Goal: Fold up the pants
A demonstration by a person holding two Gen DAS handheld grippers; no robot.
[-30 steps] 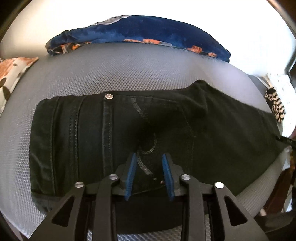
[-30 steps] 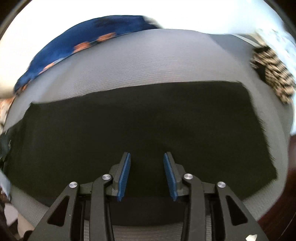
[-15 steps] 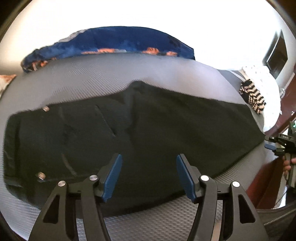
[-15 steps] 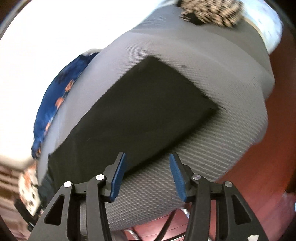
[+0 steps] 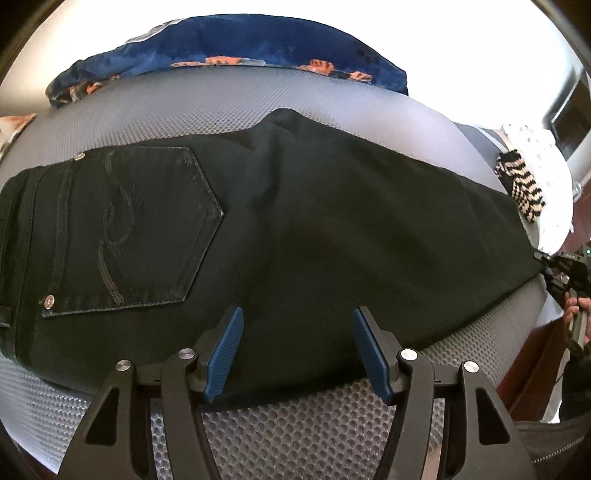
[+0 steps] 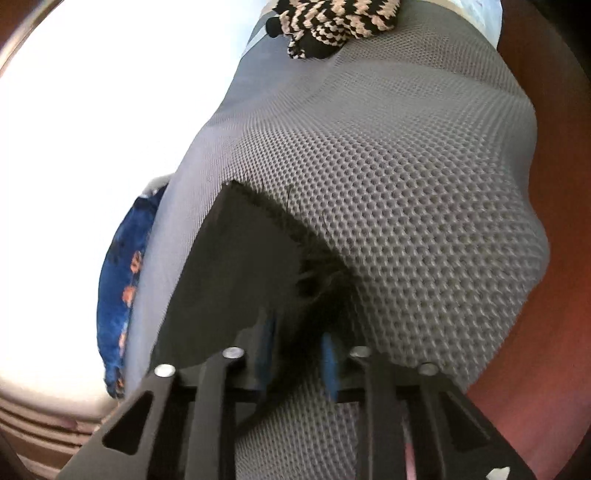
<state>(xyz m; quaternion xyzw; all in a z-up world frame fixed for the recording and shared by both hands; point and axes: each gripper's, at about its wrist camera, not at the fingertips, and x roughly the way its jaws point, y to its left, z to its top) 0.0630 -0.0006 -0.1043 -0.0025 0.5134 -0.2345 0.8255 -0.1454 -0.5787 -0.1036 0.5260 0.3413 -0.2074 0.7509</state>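
- Two grippers are in my views: my left gripper (image 5: pixel 297 349) hangs with its blue pads wide apart over the near edge of the black denim pants (image 5: pixel 332 229), and nothing is pressed between them.
- My right gripper (image 6: pixel 297 347) has just been closing; its pads are now nearly together on the frayed hem corner of the pants (image 6: pixel 258 266).
- From the left wrist view I see the right gripper (image 5: pixel 554 264) at the far right hem, with a hand (image 5: pixel 576 306) behind it.
- The pants lie flat, folded lengthwise, on the grey mesh pad (image 5: pixel 295 435), back pocket facing up at the left.
- Free pad remains along the near edge and beyond the hem; a striped knitted cloth (image 6: pixel 325 22) lies well apart, and a blue patterned cushion (image 5: pixel 258 59) borders the far edge.
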